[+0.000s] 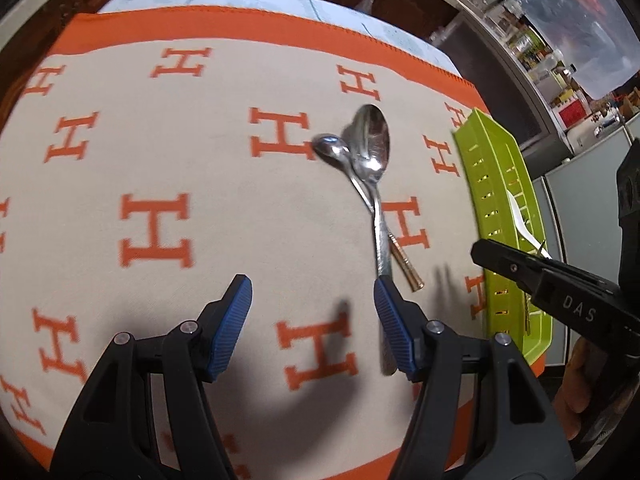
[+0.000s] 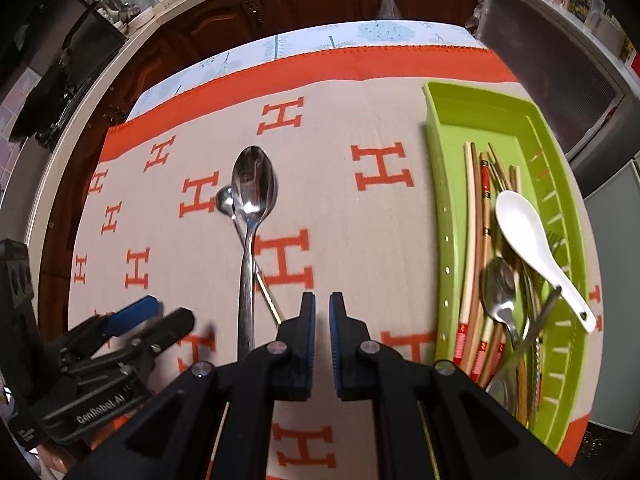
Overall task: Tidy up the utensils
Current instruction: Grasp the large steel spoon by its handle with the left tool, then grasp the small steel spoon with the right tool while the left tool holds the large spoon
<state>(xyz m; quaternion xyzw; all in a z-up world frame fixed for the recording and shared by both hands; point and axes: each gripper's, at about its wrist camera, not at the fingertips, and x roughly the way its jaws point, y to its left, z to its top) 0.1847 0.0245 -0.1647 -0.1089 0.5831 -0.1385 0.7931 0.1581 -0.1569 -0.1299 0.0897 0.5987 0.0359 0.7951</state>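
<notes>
Two metal spoons lie crossed on the H-patterned cloth: a large spoon (image 1: 374,140) (image 2: 254,184) and a small spoon (image 1: 332,148) (image 2: 225,200) with a copper-coloured handle end. My left gripper (image 1: 312,292) (image 2: 160,314) is open just above the cloth, and the large spoon's handle runs under its right finger. My right gripper (image 2: 322,304) is shut apart from a narrow slit, with nothing between its pads; it hovers right of the spoon handles and left of the green tray (image 2: 440,208) (image 1: 492,184).
The tray holds chopsticks (image 2: 472,240), a white ceramic spoon (image 2: 528,232), a metal spoon (image 2: 500,284) and other cutlery. The cloth's orange border and the table edge lie beyond, with dark wooden cabinets and cluttered shelves behind.
</notes>
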